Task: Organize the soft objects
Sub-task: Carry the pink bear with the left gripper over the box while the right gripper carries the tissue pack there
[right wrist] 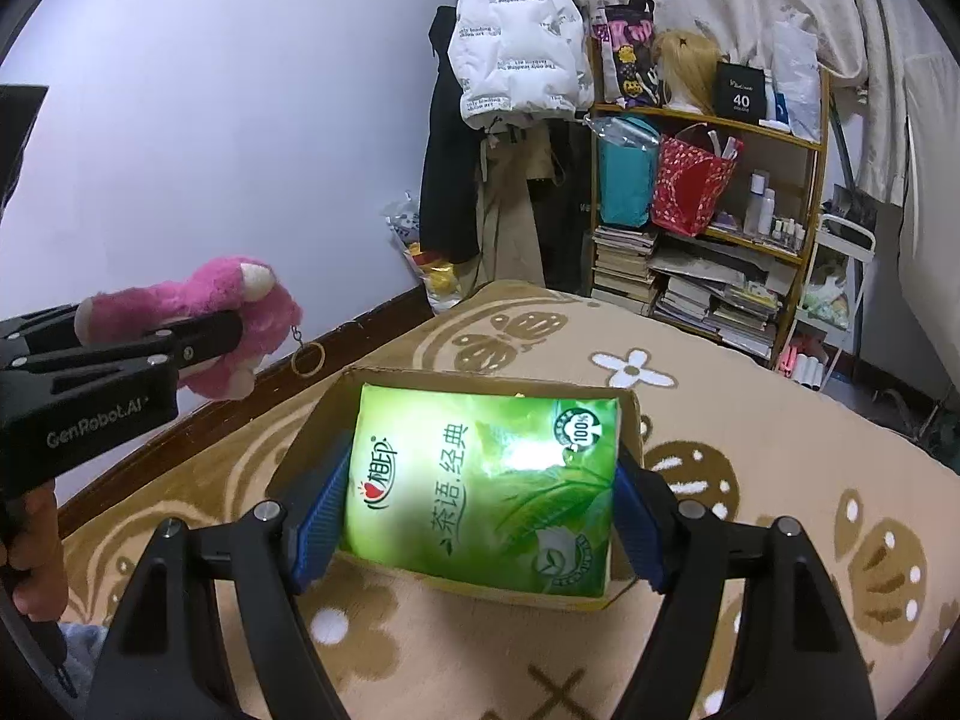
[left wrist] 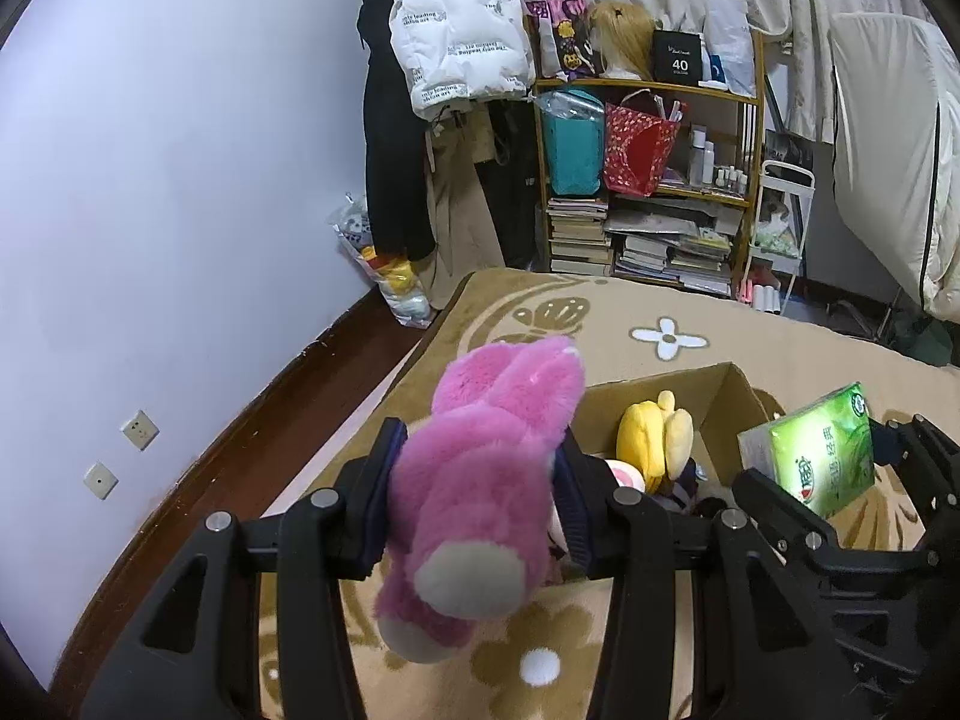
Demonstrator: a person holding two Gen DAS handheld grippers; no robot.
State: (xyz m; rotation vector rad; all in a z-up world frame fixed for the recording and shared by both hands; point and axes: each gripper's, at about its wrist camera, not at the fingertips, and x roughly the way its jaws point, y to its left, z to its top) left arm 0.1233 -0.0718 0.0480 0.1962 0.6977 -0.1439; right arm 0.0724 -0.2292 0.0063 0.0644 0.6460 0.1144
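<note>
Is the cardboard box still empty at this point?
No: the left wrist view shows a yellow plush toy already inside the cardboard box.

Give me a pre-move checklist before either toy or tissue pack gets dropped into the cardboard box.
1. Left tongs clamped on pink plush: ok.
2. Right tongs clamped on green tissue pack: ok.
3. Tissue pack over cardboard box: ok.
4. Pink plush over the box: not ok, it hangs left of the opening.
5. Room in the box beside yellow plush: cannot tell.
6. Plush keyring free of snags: ok.
</note>
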